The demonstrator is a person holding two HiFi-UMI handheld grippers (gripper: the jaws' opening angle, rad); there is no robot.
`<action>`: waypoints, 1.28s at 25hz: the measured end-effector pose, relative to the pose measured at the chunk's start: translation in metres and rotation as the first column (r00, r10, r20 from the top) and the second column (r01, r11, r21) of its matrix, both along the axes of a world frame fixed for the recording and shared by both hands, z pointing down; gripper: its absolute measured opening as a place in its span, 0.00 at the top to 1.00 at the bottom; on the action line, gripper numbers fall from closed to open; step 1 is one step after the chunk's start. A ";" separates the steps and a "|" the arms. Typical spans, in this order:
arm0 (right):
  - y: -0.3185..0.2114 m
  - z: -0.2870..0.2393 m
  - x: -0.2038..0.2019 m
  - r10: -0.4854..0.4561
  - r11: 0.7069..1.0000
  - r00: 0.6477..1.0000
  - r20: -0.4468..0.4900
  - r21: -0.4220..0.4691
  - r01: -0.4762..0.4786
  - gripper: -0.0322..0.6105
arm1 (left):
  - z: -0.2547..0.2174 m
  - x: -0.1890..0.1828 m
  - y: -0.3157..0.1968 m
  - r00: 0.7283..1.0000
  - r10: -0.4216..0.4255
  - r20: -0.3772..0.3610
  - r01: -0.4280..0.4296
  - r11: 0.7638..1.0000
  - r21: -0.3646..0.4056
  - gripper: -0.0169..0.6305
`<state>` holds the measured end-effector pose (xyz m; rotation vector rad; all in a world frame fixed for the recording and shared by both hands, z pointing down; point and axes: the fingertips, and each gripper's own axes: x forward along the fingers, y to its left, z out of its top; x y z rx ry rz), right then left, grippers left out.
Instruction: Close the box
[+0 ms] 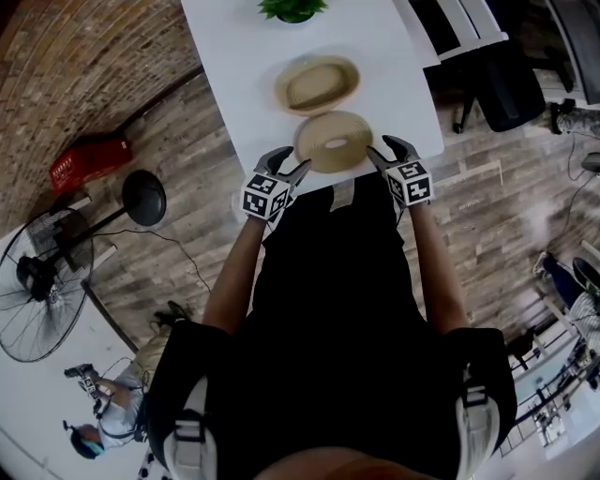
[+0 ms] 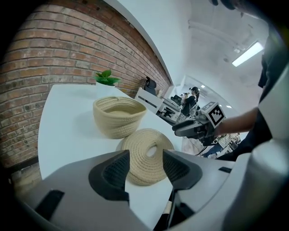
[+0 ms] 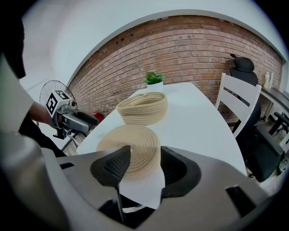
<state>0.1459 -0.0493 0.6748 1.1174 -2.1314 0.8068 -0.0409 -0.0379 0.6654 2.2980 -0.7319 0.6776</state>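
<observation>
A woven rope basket [image 1: 317, 84] stands open on the white table [image 1: 234, 66]. Its round rope lid [image 1: 334, 142] lies flat just in front of it, near the table's near edge. My left gripper [image 1: 292, 164] sits at the lid's left side and my right gripper [image 1: 382, 150] at its right side, both open and apart from it. In the left gripper view the lid [image 2: 146, 153] shows beyond the empty jaws [image 2: 146, 169], with the basket [image 2: 118, 116] behind. In the right gripper view the lid [image 3: 131, 140] lies past the empty jaws [image 3: 145, 164], and the basket [image 3: 143, 107] stands farther off.
A potted plant [image 1: 292, 9] stands at the table's far end. A white chair [image 3: 239, 101] and a dark office chair [image 3: 241, 65] are on the right. On the floor at left are a fan [image 1: 37, 281], a red crate [image 1: 89, 159] and a person [image 1: 103, 403].
</observation>
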 end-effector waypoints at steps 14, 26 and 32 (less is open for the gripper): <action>0.001 0.028 -0.008 -0.048 0.994 0.999 0.007 -0.095 0.049 0.63 | 0.044 -0.011 0.014 0.990 -0.138 -0.020 0.132 0.974 -0.181 0.61; -0.015 0.053 -0.009 -0.051 0.986 0.998 0.033 -0.157 0.056 0.63 | 0.061 -0.013 0.006 0.982 -0.188 -0.004 0.181 0.954 -0.241 0.61; -0.020 0.058 -0.010 -0.041 0.984 0.998 0.038 -0.171 0.047 0.64 | 0.066 -0.007 0.010 0.982 -0.187 -0.010 0.177 0.943 -0.282 0.61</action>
